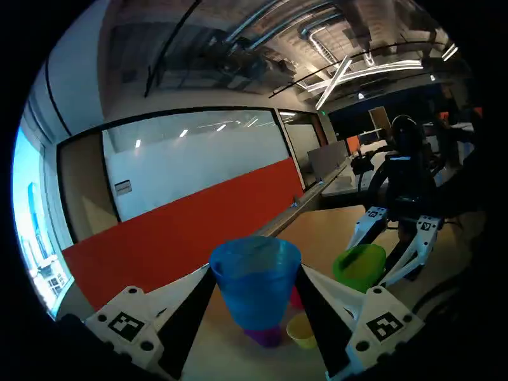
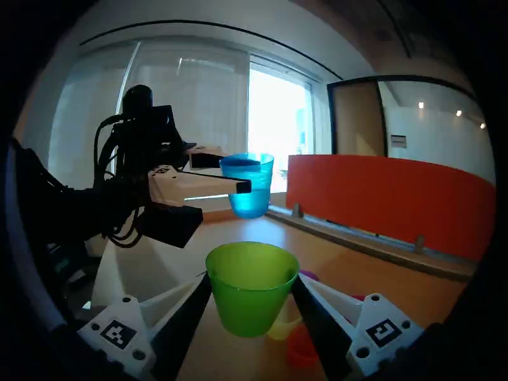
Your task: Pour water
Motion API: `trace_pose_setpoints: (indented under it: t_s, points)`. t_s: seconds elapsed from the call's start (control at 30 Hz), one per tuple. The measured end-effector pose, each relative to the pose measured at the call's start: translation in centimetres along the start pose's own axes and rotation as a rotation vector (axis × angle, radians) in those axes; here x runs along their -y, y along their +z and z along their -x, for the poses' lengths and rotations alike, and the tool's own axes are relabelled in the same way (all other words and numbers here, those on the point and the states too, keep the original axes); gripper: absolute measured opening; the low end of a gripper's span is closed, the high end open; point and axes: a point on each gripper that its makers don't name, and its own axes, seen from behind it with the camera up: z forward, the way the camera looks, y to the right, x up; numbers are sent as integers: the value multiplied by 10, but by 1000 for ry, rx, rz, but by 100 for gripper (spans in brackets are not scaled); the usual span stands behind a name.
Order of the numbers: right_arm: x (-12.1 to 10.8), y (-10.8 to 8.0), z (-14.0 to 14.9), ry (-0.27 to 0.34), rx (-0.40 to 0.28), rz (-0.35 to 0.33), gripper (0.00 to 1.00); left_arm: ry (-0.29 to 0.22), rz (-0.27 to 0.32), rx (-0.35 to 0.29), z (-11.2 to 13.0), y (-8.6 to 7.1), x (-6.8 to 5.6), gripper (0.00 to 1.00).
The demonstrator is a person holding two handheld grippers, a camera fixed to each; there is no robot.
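Between the two fingers of the left gripper (image 1: 255, 274) sits a blue cup (image 1: 255, 292). Both fingers press on its sides. The cup stands straight up and is held up in the air, above the table (image 1: 320, 223). You can see through it a little, but you cannot tell if there is water inside.

Near it, the right gripper (image 2: 251, 282) holds a green cup (image 2: 251, 293) the same way, with a finger pressing on each side. The green cup is also straight up, with its mouth open to the top. In the right gripper view the blue cup is higher than the green one and farther back.

Under the two held cups, small cups stand close together on the table: a yellow cup (image 1: 301, 331), a purple cup (image 1: 265, 336) and a red cup (image 2: 300, 350).

The table is brown wood and smooth. A low gray rail (image 2: 362, 240) runs along its far side. Behind the rail is a long orange wall panel (image 1: 184, 236), and above that is a big white pane (image 1: 197, 159) with a dark frame. A bright window (image 2: 279, 120) lets in daylight. Up high, the ceiling has gray pipes (image 1: 267, 28) and long white lights (image 1: 374, 70). More desks are far back, where the room is dark and hard to see.
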Motion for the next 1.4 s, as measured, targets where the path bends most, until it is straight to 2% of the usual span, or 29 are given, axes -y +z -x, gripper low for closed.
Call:
trace_pose_setpoints:
  t_s: [0.5, 1.0, 1.4]
  points:
    - [9, 16, -10, 5, 3, -38, 90, 180, -32, 2, -18, 3, 7, 85]
    - [7, 25, -6, 6, 10, -46, 90, 316, -61, 2, -35, 2, 16, 85]
    - [7, 35, -7, 10, 14, -56, 90, 422, -68, 15, -39, 0, 13, 85]
